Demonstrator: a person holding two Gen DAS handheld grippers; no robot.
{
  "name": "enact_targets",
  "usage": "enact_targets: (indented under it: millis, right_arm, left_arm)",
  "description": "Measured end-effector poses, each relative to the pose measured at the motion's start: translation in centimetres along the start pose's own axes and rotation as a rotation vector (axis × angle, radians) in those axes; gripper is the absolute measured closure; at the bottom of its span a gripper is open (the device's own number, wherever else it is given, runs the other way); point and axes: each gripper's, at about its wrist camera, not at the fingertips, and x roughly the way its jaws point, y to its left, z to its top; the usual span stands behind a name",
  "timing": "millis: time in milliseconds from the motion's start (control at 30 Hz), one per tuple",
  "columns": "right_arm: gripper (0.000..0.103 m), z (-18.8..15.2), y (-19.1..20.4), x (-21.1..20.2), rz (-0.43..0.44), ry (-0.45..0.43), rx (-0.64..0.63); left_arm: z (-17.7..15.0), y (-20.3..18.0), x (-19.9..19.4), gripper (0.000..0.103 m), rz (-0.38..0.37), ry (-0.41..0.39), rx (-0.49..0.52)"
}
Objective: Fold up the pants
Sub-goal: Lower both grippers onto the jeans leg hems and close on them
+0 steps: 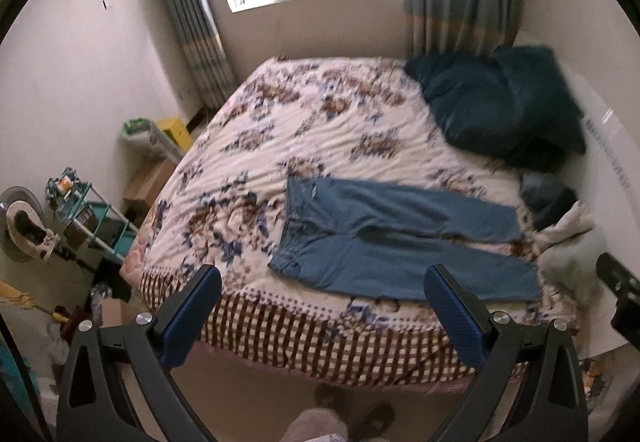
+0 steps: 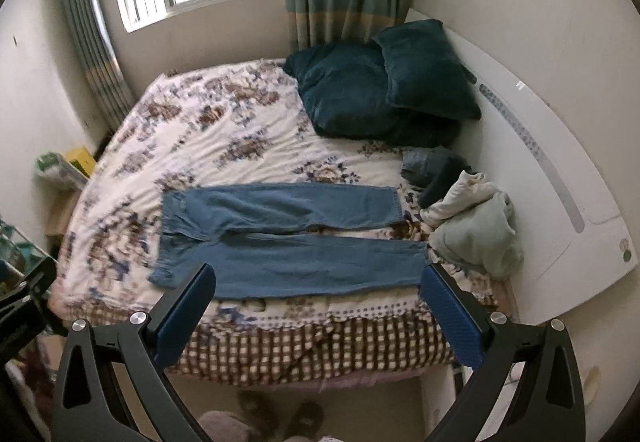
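Blue jeans (image 1: 384, 238) (image 2: 288, 238) lie flat and unfolded on the floral bedspread (image 1: 304, 130) (image 2: 208, 138), near the bed's front edge, waistband to the left and both legs stretched to the right. My left gripper (image 1: 324, 278) hovers wide open above the front edge, with the waistband and near leg seen between its blue pads. My right gripper (image 2: 318, 276) is also wide open over the near leg, holding nothing. Both are apart from the fabric.
Dark teal pillows (image 2: 380, 90) sit at the bed's back right. A pile of other clothes (image 2: 472, 222) lies beside the leg hems, against a white headboard (image 2: 540, 146). A teal shelf (image 1: 92, 218) and boxes crowd the floor at left. A person's slippered feet (image 2: 276, 414) stand below.
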Motion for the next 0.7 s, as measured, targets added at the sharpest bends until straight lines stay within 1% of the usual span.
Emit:
enact_targets:
  millis: [33, 100, 167, 200, 367, 467, 500, 533, 600, 700]
  right_arm:
    - [0.0, 0.4, 0.2, 2.1, 0.004, 0.006, 0.002]
    - [0.0, 0.8, 0.6, 5.0, -0.006, 0.026, -0.004]
    - [0.0, 1.4, 1.0, 8.9, -0.003, 0.059, 0.013]
    - [0.0, 1.5, 1.3, 10.5, -0.006, 0.072, 0.019]
    - [0.0, 3.4, 2.9, 19.4, -0.038, 0.143, 0.045]
    - [0.0, 5.0, 3.8, 25.0, -0.058, 0.187, 0.063]
    - [0.0, 5.5, 4.0, 26.7, -0.058, 0.2, 0.069]
    - [0.0, 6.1, 4.4, 29.3, -0.057, 0.215, 0.077]
    - [0.0, 7.0, 5.1, 33.0, -0.069, 0.238, 0.061]
    - [0.0, 8.6, 6.2, 41.2, -0.071, 0.287, 0.022]
  left_arm:
    - [0.0, -0.1, 1.0, 0.0, 0.004, 0.007, 0.001]
    - [0.4, -0.4, 3.7, 0.0, 0.022, 0.03, 0.009]
    - [1.1, -0.7, 6.1, 0.0, 0.017, 0.054, 0.012]
    - [1.8, -1.0, 8.2, 0.0, 0.017, 0.071, 0.022]
    - [4.5, -2.0, 15.4, 0.0, -0.015, 0.13, 0.057]
    - [6.2, -2.9, 20.3, 0.0, -0.04, 0.17, 0.077]
    - [6.9, -3.6, 22.6, 0.0, -0.05, 0.189, 0.093]
    - [7.3, -4.1, 23.8, 0.0, -0.049, 0.201, 0.104]
    - [8.6, -5.3, 28.1, 0.0, -0.046, 0.222, 0.135]
    - [10.3, -7.1, 33.6, 0.0, -0.022, 0.216, 0.204]
